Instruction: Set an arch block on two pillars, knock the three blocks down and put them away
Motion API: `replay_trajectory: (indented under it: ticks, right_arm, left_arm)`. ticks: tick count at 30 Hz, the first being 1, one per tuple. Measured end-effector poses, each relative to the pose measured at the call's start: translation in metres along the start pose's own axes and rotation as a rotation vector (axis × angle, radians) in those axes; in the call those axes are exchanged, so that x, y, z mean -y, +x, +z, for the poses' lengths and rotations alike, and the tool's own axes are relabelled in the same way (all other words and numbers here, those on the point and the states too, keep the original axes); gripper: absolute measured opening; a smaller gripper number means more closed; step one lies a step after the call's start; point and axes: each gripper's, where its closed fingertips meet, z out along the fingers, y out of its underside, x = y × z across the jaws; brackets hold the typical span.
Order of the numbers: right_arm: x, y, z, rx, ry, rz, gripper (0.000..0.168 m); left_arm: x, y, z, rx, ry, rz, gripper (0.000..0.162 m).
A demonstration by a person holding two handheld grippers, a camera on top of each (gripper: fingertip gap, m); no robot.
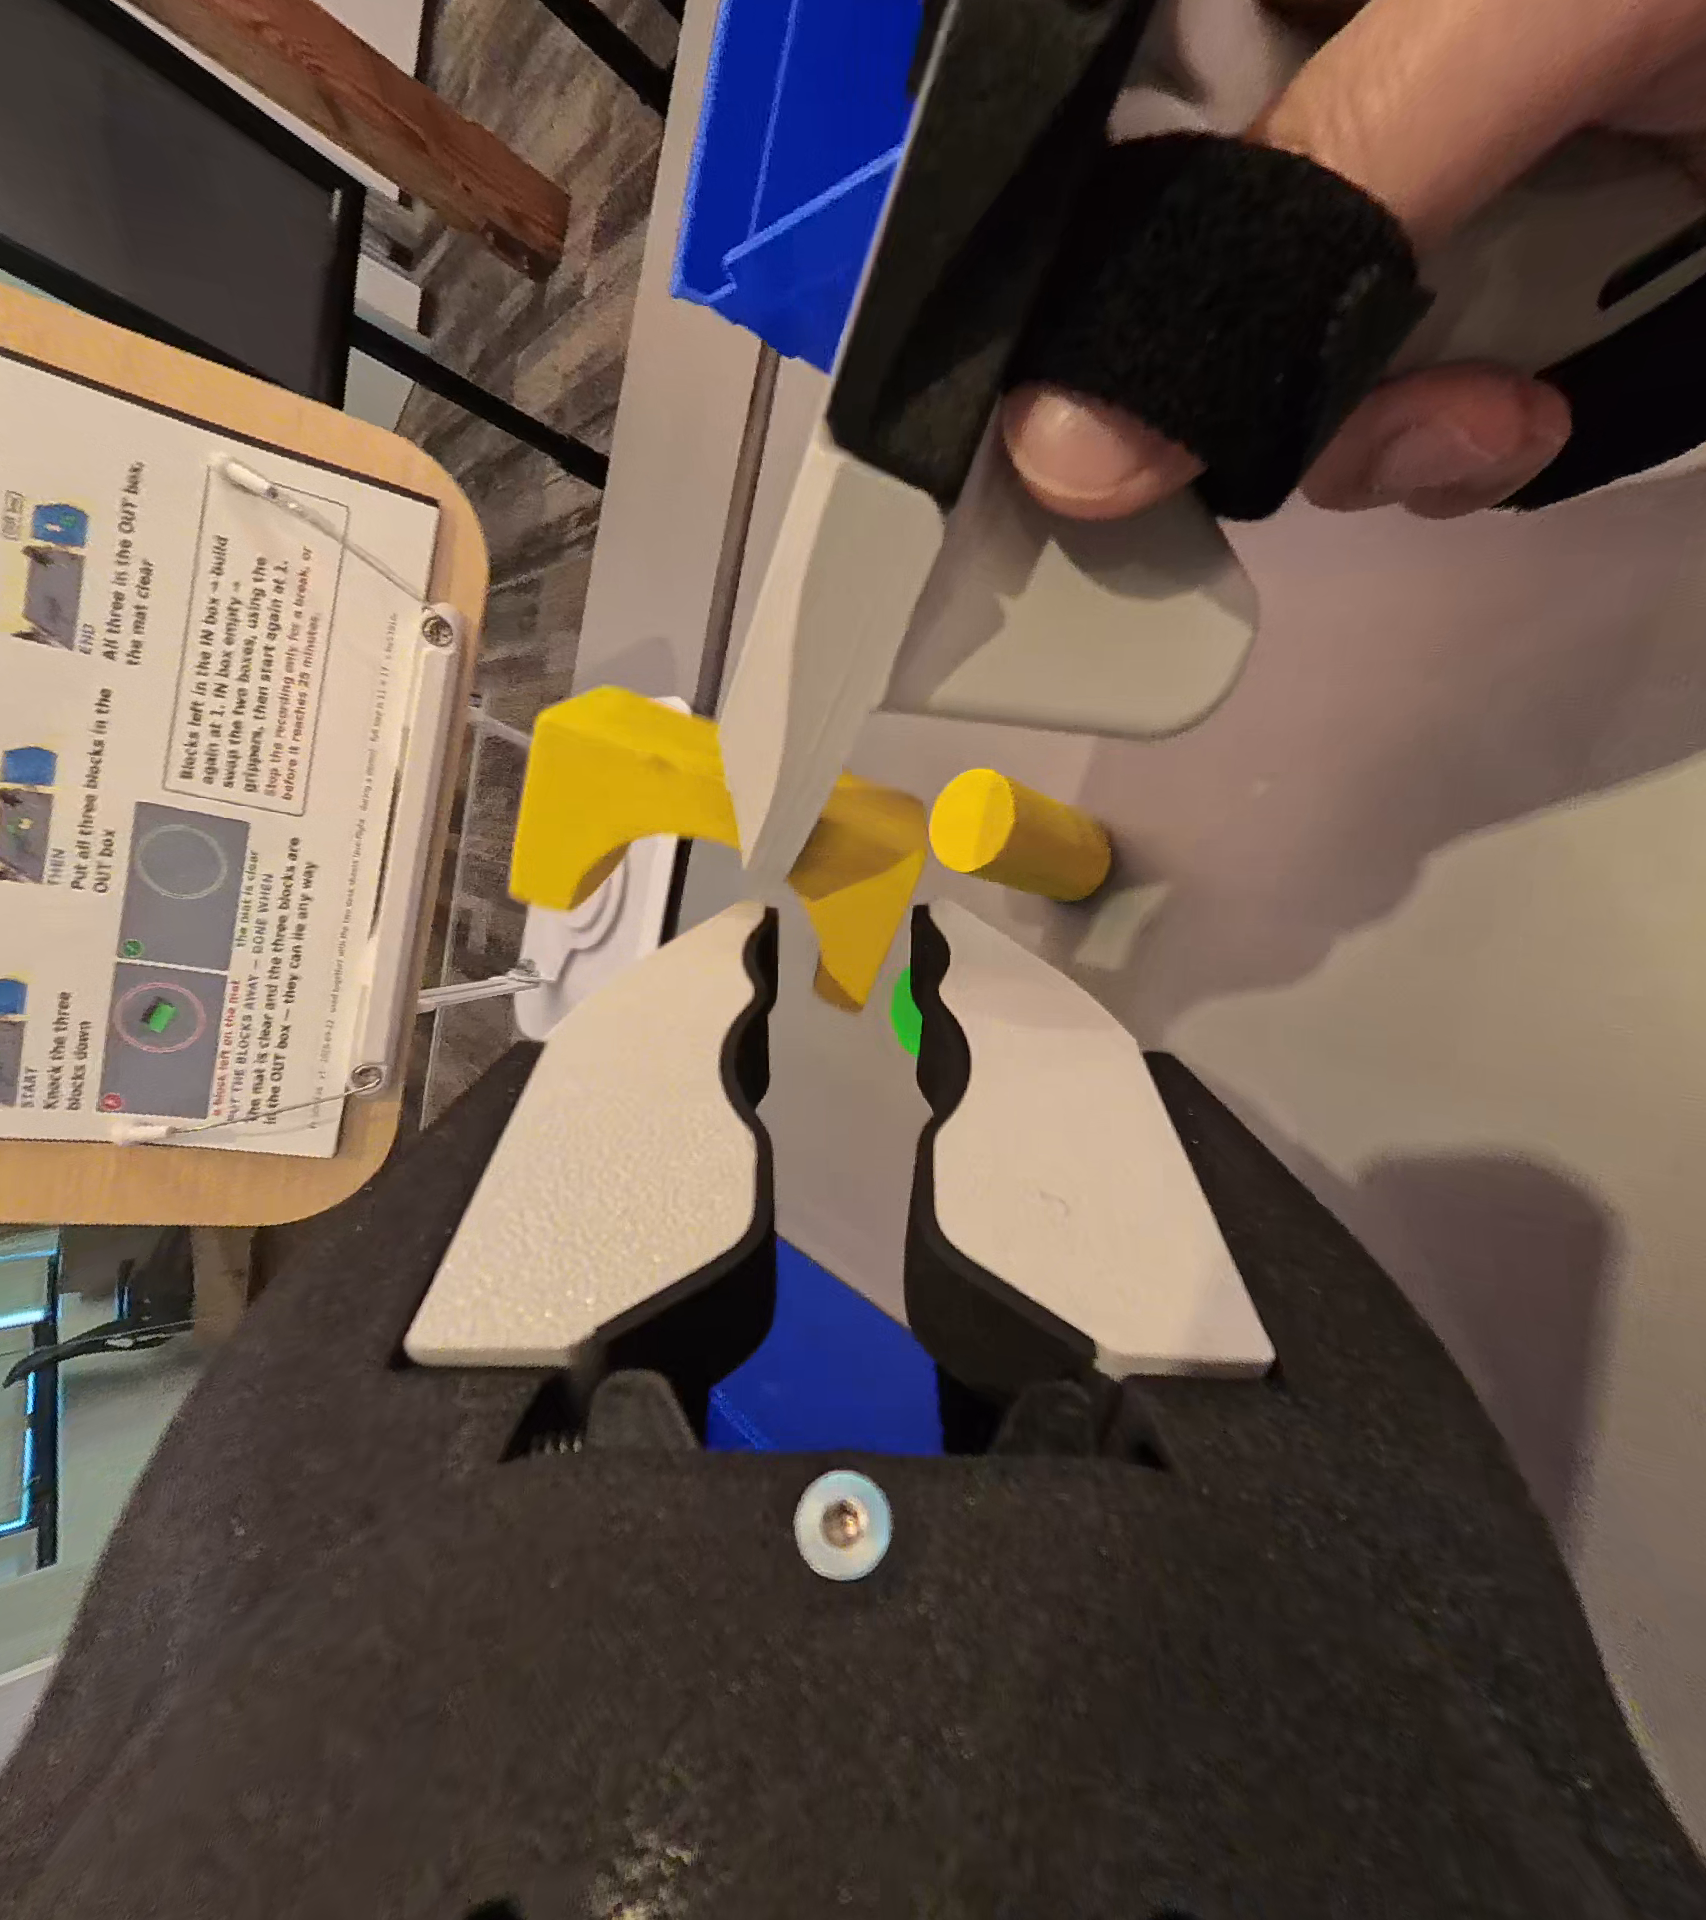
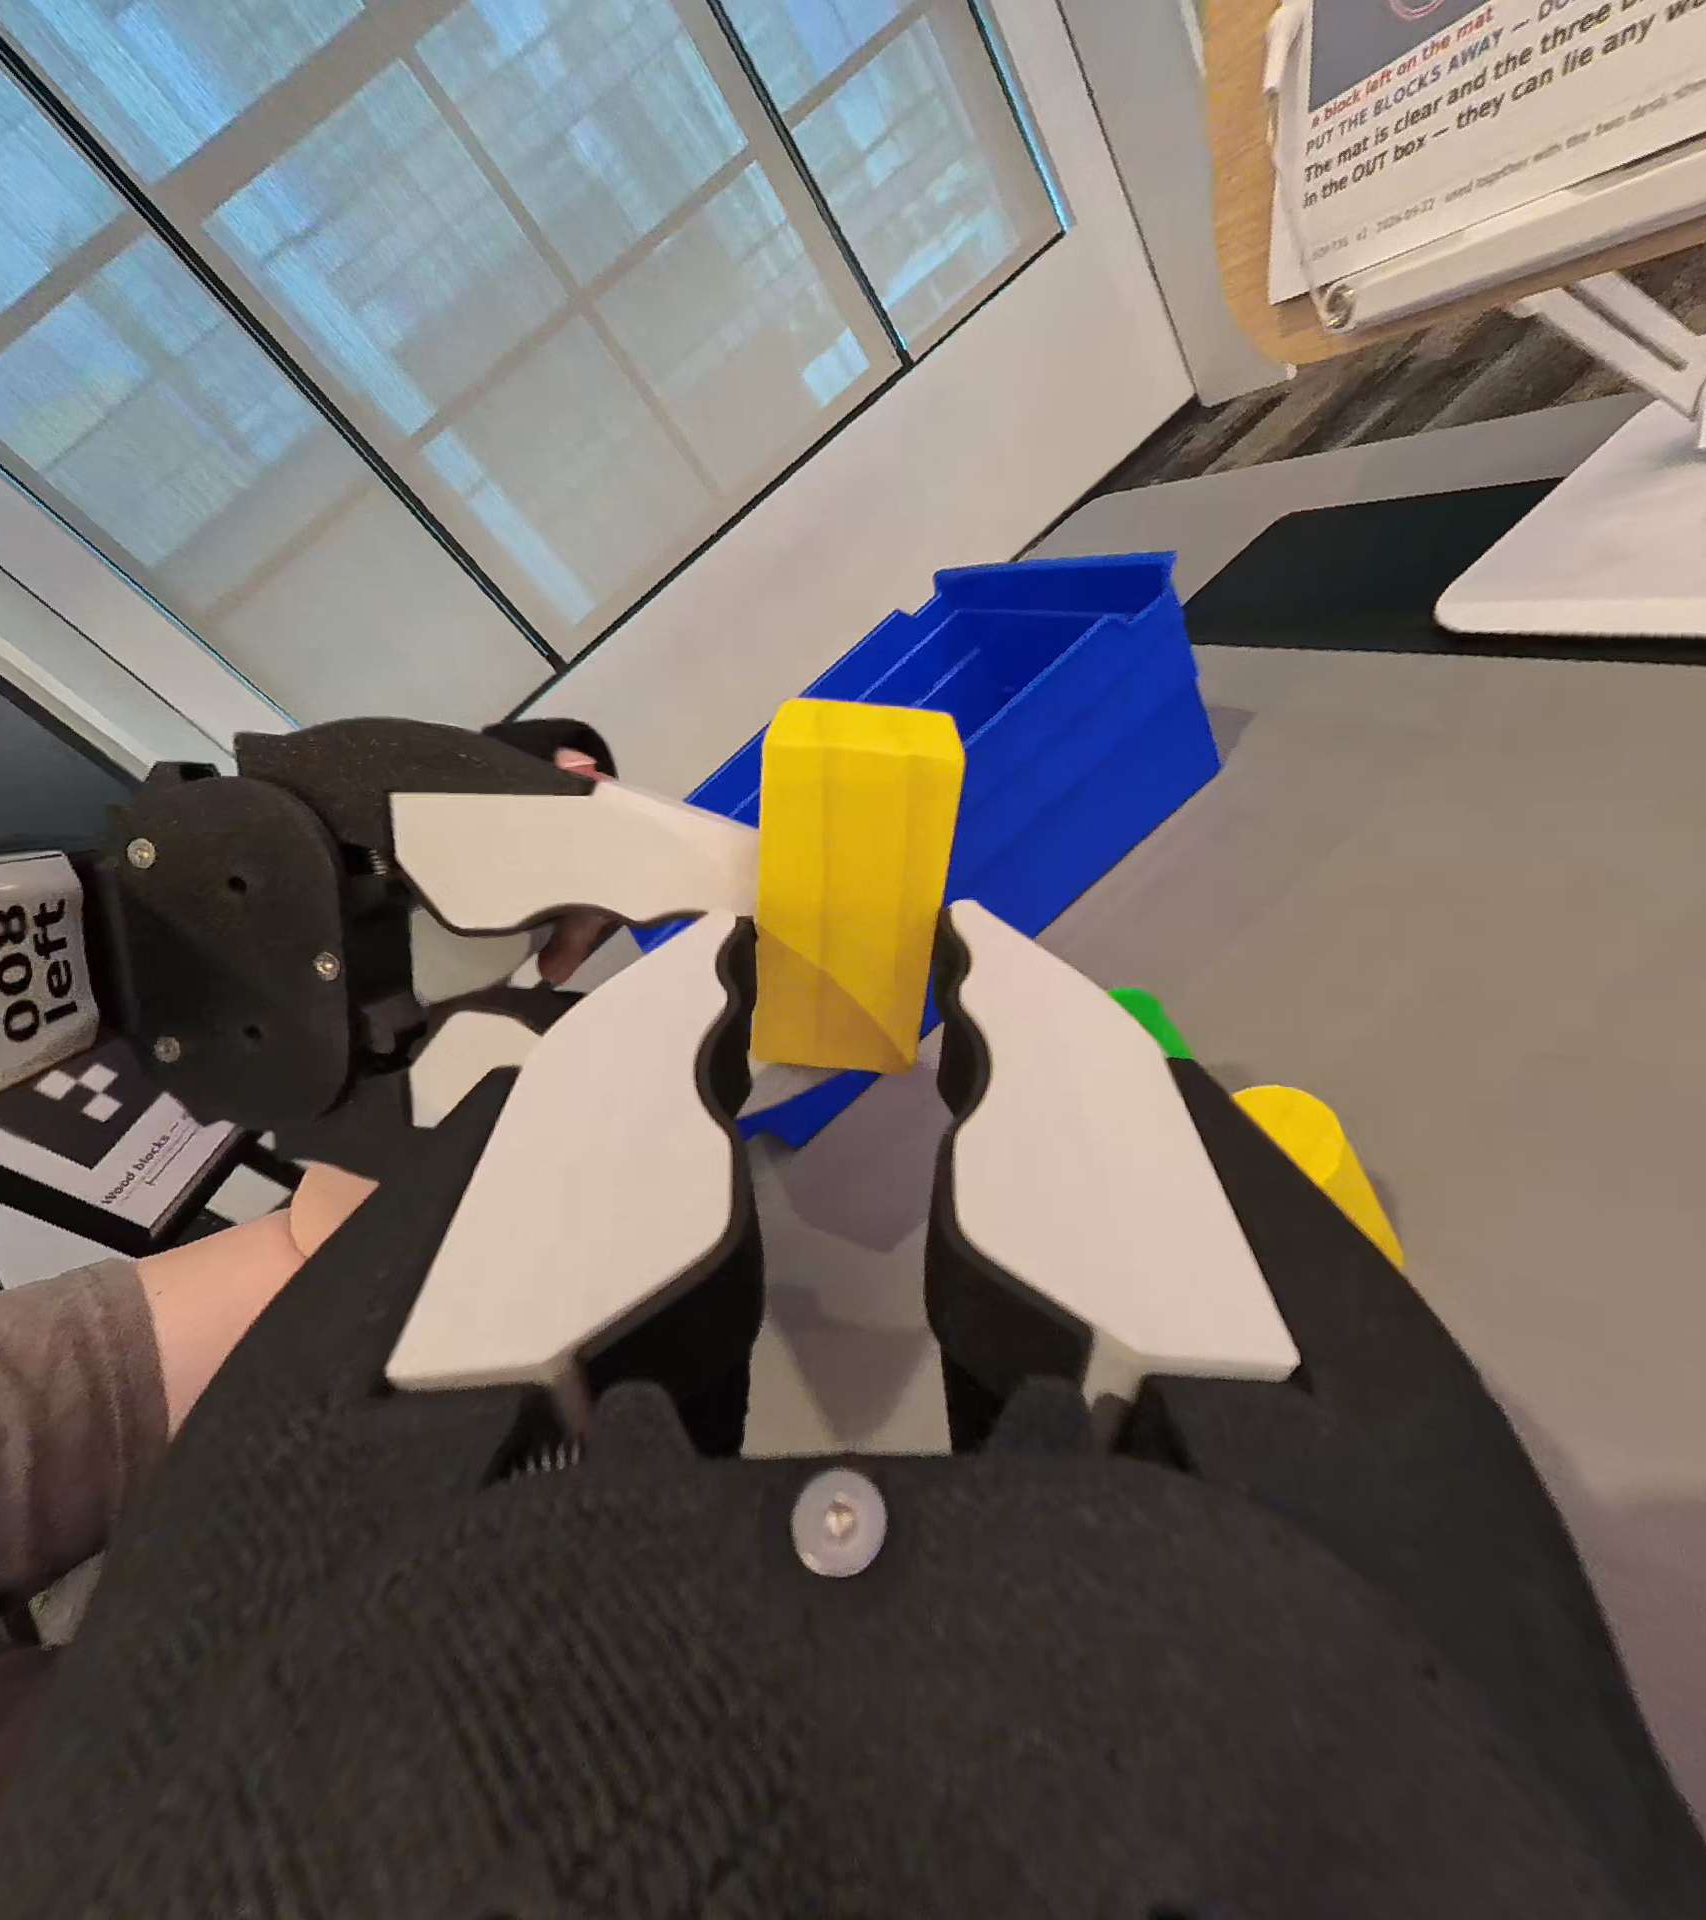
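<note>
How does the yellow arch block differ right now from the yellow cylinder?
The arch block is squared with a curved cutout and clamped in the right tongs, off the mat. The cylinder is round and ungripped on the grey mat. Both are yellow.

Yellow arch block (image 2: 854, 894): end-on in the right wrist view, raised off the grey mat, pinched between two white fingers. Concave underside shows in the left wrist view. Yellow cylinder pillar (image 1: 1020, 836): upright on the mat, just beside the arch. Green block (image 1: 906, 1013): only a sliver visible, pose unclear.
</note>
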Motion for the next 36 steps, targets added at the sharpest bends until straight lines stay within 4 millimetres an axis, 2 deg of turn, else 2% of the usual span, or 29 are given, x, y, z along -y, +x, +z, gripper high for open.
replay_trajectory:
  ticks: [4, 8, 12, 15, 19, 23, 26, 29, 36]
  right_arm:
    - [0.009, 0.016, -0.005, -0.044, 0.044, -0.053, 0.033]
    - [0.012, 0.034, -0.008, -0.146, 0.044, -0.232, 0.034]
    - [0.035, 0.012, -0.015, -0.133, 0.036, -0.401, 0.034]
    - [0.051, -0.006, -0.016, -0.104, -0.071, -0.529, 0.034]
    - [0.043, 0.0, 0.004, -0.041, -0.41, -0.605, 0.034]
    - [0.033, 0.018, 0.013, -0.066, -0.753, -0.723, 0.034]
    - [0.026, 0.032, 0.016, -0.112, -0.936, -0.766, 0.034]
    - [0.017, 0.042, 0.019, -0.133, -1.037, -0.789, 0.034]
    - [0.001, 0.047, 0.026, -0.132, -1.162, -0.807, 0.034]
  left_arm:
    - [-0.011, -0.02, -0.013, 0.039, -0.017, -0.025, 0.032]
    - [-0.024, -0.063, -0.049, 0.129, 0.04, -0.143, 0.033]
    - [-0.039, -0.105, -0.102, 0.2, 0.17, -0.332, 0.033]
    - [-0.057, -0.123, -0.131, 0.259, 0.198, -0.408, 0.028]
    - [-0.077, -0.129, -0.148, 0.305, 0.151, -0.403, 0.028]
    - [-0.072, -0.138, -0.163, 0.307, 0.251, -0.48, 0.029]
    - [-0.067, -0.139, -0.172, 0.268, 0.321, -0.542, 0.028]
    - [-0.068, -0.138, -0.176, 0.249, 0.329, -0.552, 0.029]
    - [-0.056, -0.137, -0.185, 0.195, 0.42, -0.586, 0.028]
